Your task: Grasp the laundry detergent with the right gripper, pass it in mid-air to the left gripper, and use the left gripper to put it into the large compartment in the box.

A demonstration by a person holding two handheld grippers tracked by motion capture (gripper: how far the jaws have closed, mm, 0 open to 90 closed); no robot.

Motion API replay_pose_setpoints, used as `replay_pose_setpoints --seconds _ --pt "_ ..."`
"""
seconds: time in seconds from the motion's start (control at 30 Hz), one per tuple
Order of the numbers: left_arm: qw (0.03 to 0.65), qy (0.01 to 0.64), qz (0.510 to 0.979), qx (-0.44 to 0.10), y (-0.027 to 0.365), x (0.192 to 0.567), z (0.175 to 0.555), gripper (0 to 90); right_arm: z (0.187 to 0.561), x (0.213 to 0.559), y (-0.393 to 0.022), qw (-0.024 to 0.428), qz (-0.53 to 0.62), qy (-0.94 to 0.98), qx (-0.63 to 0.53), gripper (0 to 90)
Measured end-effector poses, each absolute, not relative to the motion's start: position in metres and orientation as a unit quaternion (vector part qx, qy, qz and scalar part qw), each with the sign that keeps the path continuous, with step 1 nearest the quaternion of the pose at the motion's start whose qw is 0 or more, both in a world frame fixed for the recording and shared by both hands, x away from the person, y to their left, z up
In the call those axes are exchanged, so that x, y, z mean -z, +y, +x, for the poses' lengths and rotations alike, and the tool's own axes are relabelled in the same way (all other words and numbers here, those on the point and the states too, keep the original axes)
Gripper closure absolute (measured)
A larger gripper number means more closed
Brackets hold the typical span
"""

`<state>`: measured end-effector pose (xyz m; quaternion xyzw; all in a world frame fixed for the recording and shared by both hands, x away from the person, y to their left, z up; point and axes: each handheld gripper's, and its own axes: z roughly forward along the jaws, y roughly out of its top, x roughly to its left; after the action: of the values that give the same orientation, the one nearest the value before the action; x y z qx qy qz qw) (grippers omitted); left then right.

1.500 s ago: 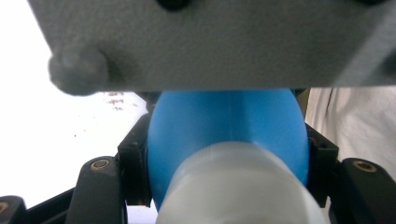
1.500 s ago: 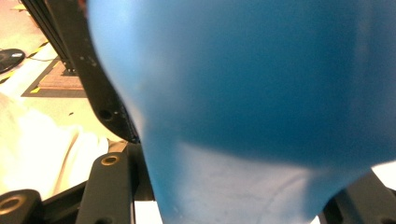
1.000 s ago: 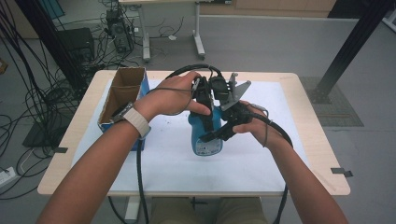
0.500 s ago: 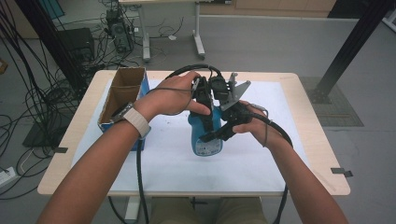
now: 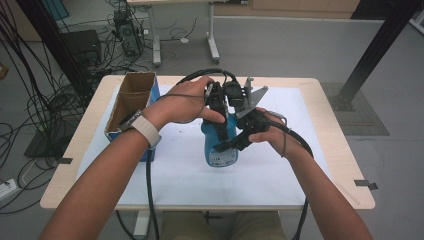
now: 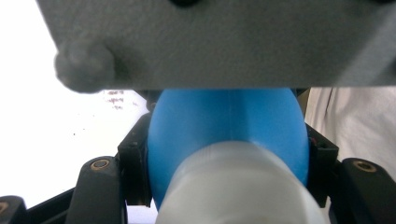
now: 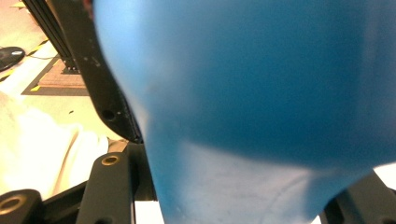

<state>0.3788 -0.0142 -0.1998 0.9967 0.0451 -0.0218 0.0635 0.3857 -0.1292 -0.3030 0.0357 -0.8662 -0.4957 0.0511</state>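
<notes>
Grey flooring surrounds the scene, with tangled black cables (image 5: 30,107) on the left and a second desk's legs (image 5: 212,37) farther back. Nearer the camera stands the wooden counter (image 5: 340,150), most of its top covered by a white mat (image 5: 260,175). At the counter's left edge sits an open cardboard box (image 5: 131,97) with blue sides, well apart from the work in the middle.

Near the middle of the mat, a blue bottle (image 5: 220,142) stands upright, with a pale label low on its front. Both of the person's forearms come in from the bottom of the high view and meet at this bottle. The left hand (image 5: 182,105), with a light watch strap at the wrist, carries the left tool (image 5: 217,107), which comes down over the bottle's top. In the left gripper view its black jaws sit tight against both sides of the blue body, just past the whitish neck (image 6: 238,186), so this tool is pinching the bottle near its top.

The right hand (image 5: 272,135) holds the right tool (image 5: 235,142), reaching in from the right side across the bottle's middle. In the right gripper view the blue wall (image 7: 261,93) rises between the jaws, very close and blurred, and the jaws are pressed onto it, so this tool is pinching the bottle as well. A grey three-cornered plate (image 5: 252,97) stands up above the two tools, and a thick black cable (image 5: 205,75) loops over the left hand.
</notes>
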Motion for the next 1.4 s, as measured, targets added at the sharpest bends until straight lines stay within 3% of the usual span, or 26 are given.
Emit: replay_pose_setpoints --seconds 1.4 --pt "0.064 0.048 0.997 0.004 -0.0151 0.1945 0.3772 37.5 0.3865 0.3016 -0.1299 0.044 0.034 -0.859 0.509 42.0"
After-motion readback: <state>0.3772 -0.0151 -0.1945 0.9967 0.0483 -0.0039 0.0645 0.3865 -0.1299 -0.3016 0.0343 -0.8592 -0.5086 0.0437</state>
